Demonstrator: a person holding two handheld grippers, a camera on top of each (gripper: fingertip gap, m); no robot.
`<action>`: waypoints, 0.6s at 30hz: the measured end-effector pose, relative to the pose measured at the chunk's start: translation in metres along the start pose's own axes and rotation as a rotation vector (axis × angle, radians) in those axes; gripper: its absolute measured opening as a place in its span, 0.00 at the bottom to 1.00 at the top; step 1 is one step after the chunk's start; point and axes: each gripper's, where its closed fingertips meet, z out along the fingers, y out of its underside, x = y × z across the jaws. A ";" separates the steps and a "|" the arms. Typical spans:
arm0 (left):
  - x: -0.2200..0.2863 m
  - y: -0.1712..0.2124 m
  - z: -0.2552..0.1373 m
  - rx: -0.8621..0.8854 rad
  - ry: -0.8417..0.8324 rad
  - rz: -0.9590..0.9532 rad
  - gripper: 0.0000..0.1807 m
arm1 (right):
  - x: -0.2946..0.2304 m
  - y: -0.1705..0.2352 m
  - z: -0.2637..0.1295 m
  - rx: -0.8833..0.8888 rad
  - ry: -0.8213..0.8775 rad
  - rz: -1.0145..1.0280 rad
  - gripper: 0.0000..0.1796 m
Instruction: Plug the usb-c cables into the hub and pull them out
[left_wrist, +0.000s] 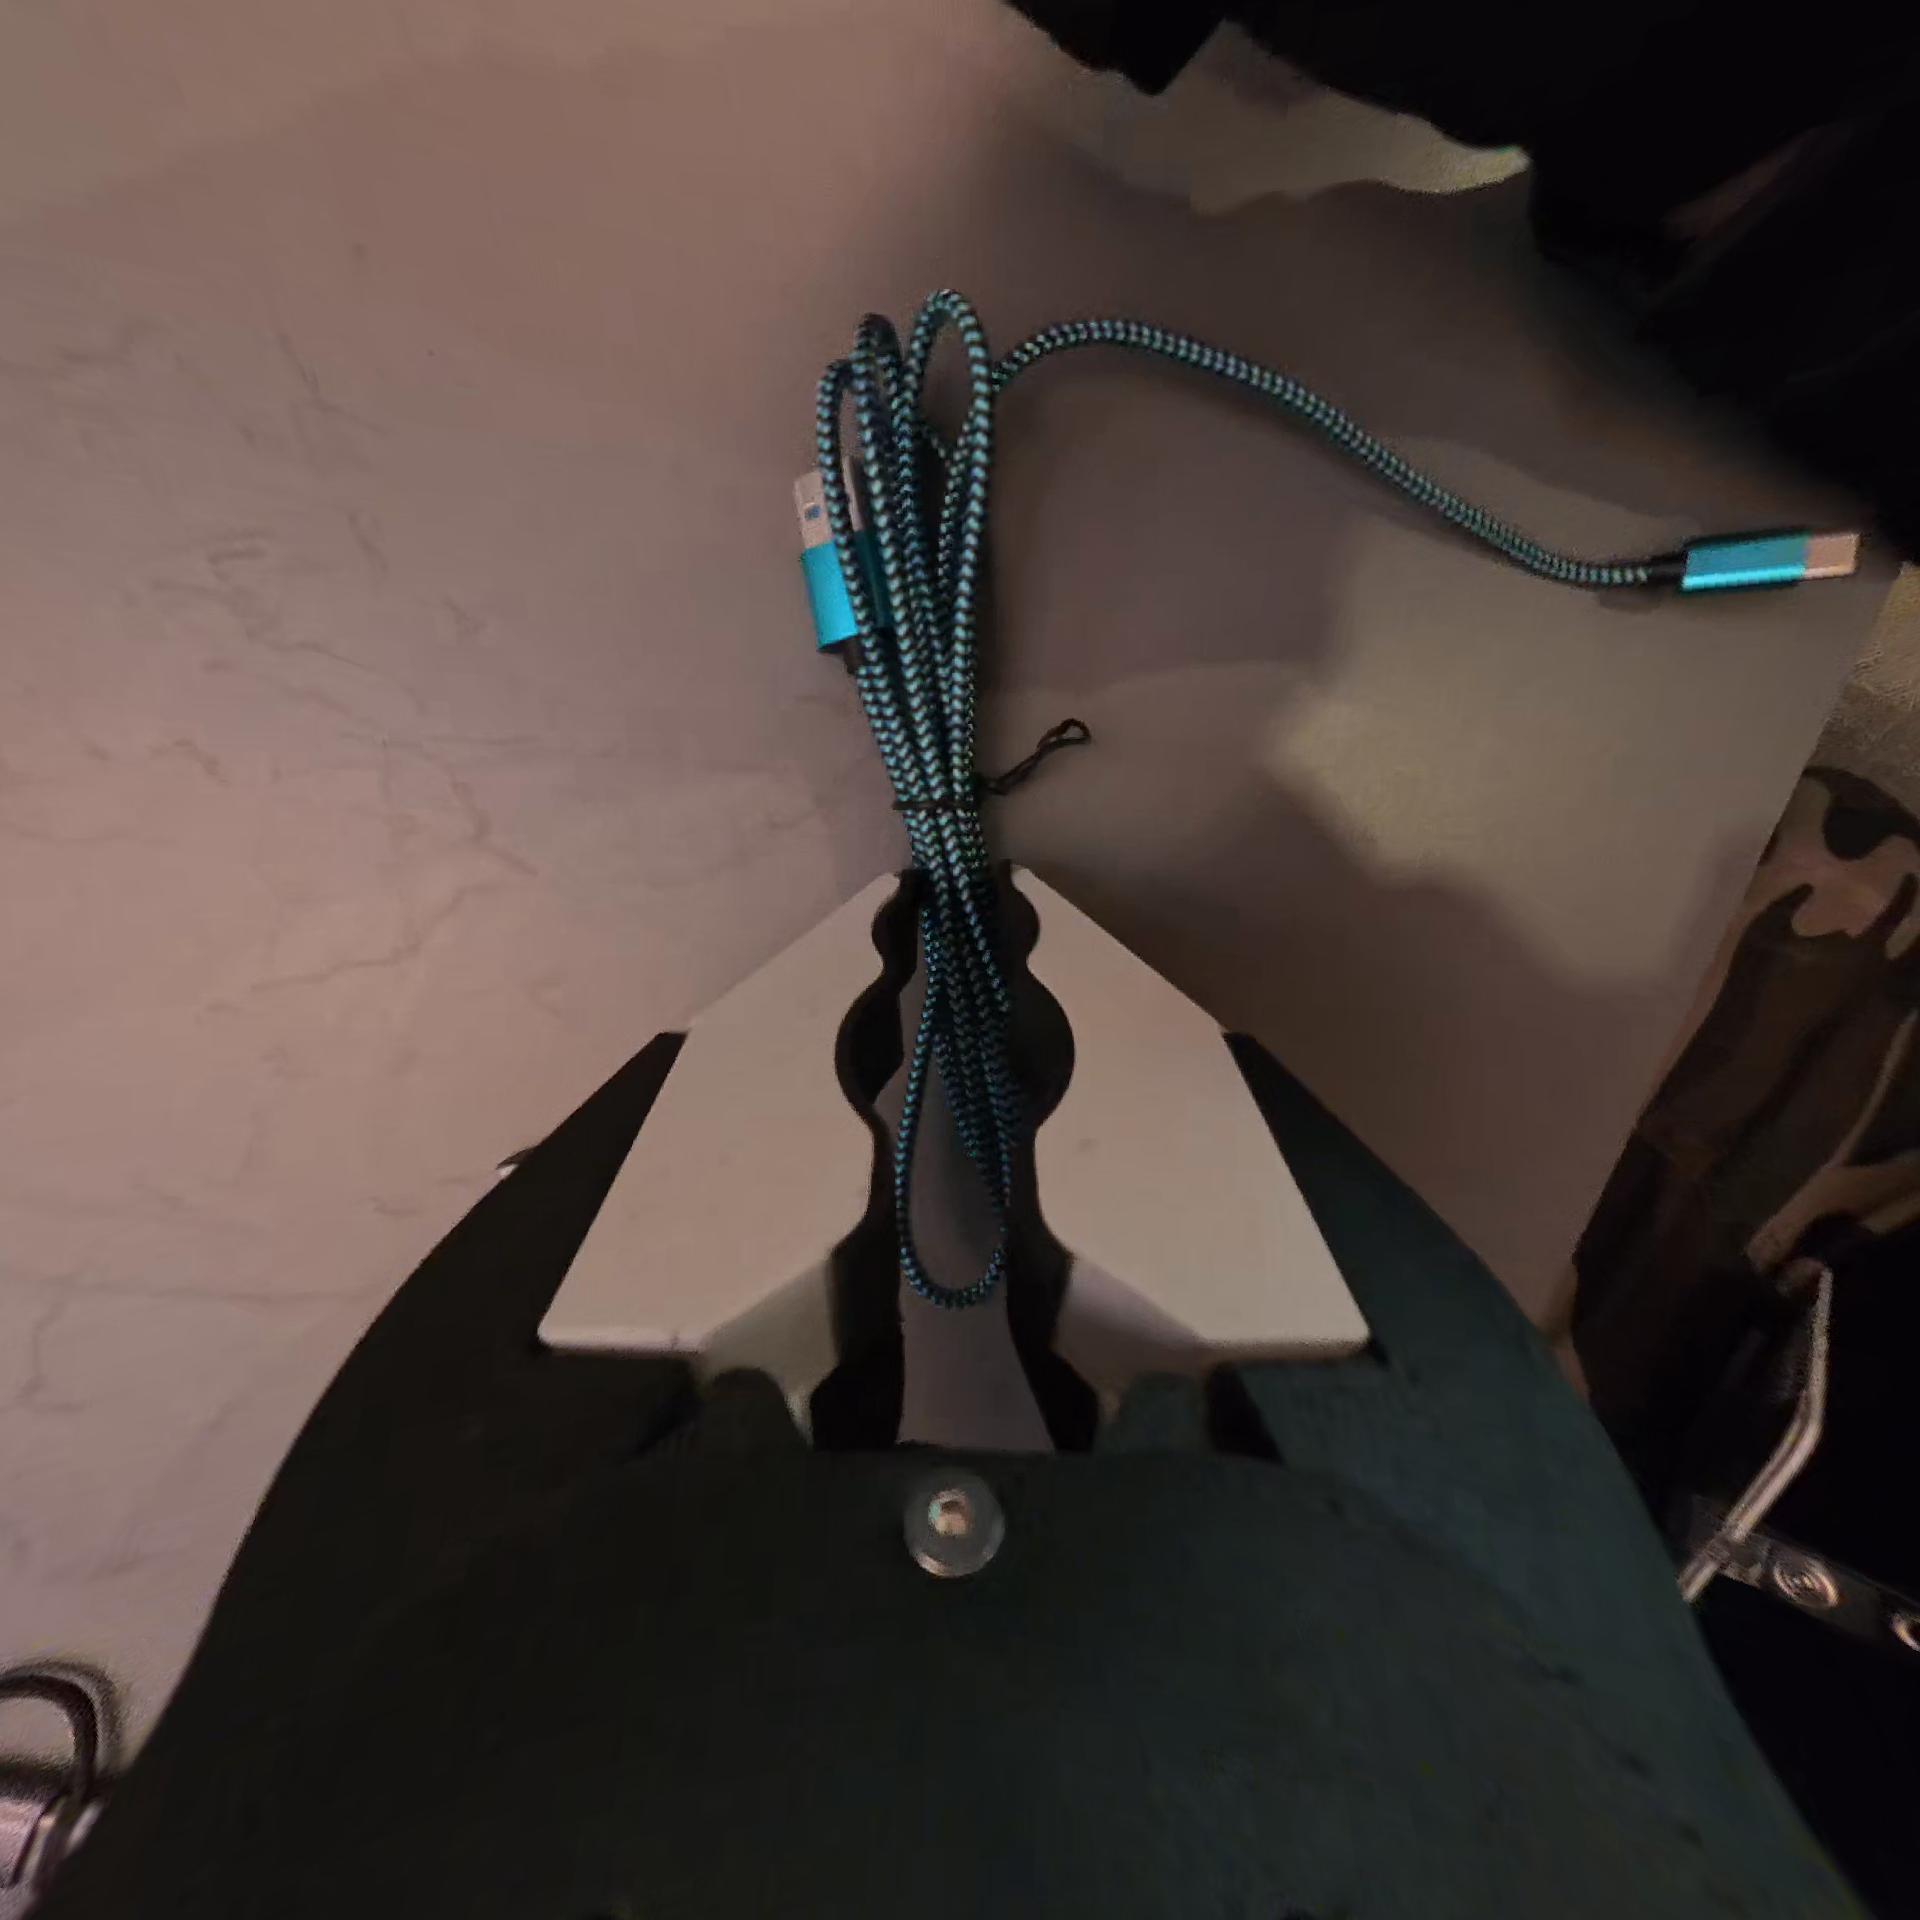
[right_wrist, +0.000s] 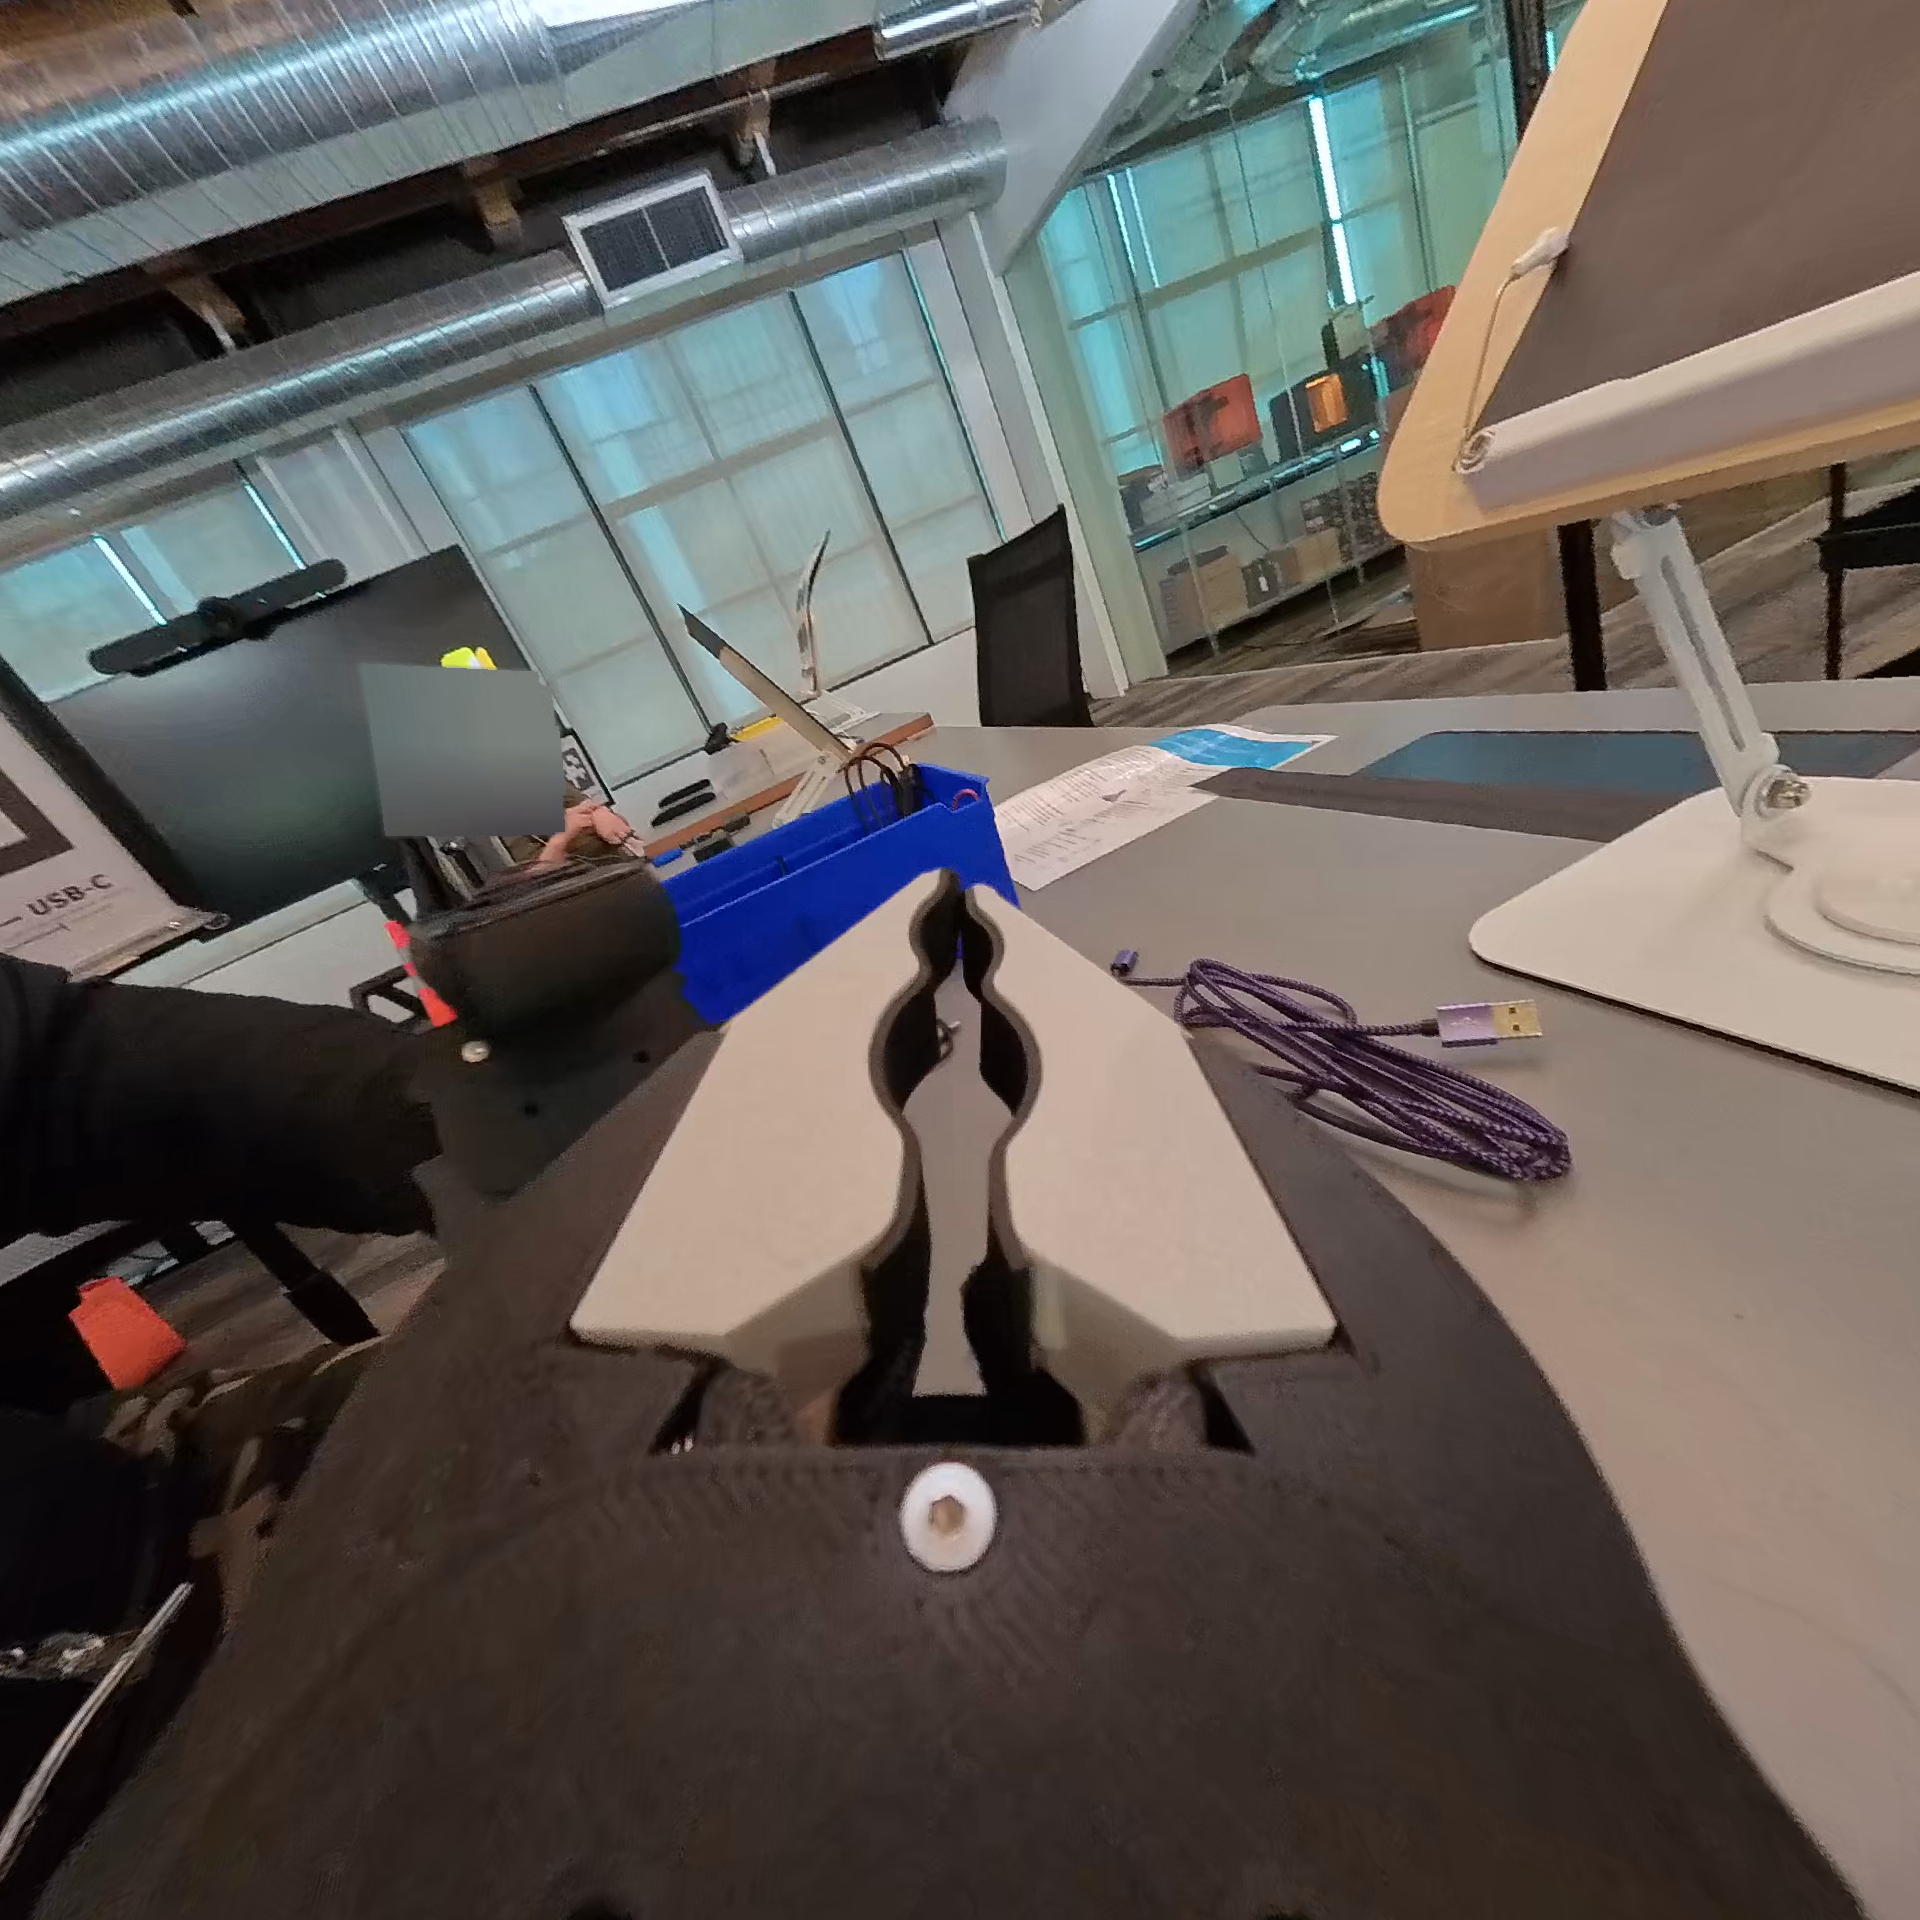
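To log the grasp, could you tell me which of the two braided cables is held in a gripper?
The teal-and-black cable, clamped as a tied bundle in the left gripper. The purple cable lies loose on the table.

Black gripper bodies (right_wrist: 935, 1662); pale wavy-edged fingers (right_wrist: 790, 1143); black sleeve (right_wrist: 187, 1101).

A bundled cable (right_wrist: 1382, 1070) was laid on the desk (right_wrist: 1714, 1299) near its right edge — a stand (right_wrist: 1704, 935) behind it, a bin (right_wrist: 831, 914) placed farther left.

Teal braided cable (left_wrist: 940, 644) bundled w/ tie, clamped in fingers (left_wrist: 769, 1049); purple cable (right_wrist: 1382, 1081) coiled on desk.
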 end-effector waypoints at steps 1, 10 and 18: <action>-0.004 -0.001 -0.001 0.016 -0.009 -0.010 0.06 | -0.002 -0.001 -0.001 0.007 -0.013 0.004 0.00; -0.052 -0.021 -0.054 0.145 -0.130 -0.070 0.06 | -0.038 0.003 0.004 -0.086 -0.070 -0.332 0.10; -0.079 -0.020 -0.097 0.115 -0.141 -0.104 0.06 | -0.038 0.072 0.032 -0.442 0.094 -1.007 0.14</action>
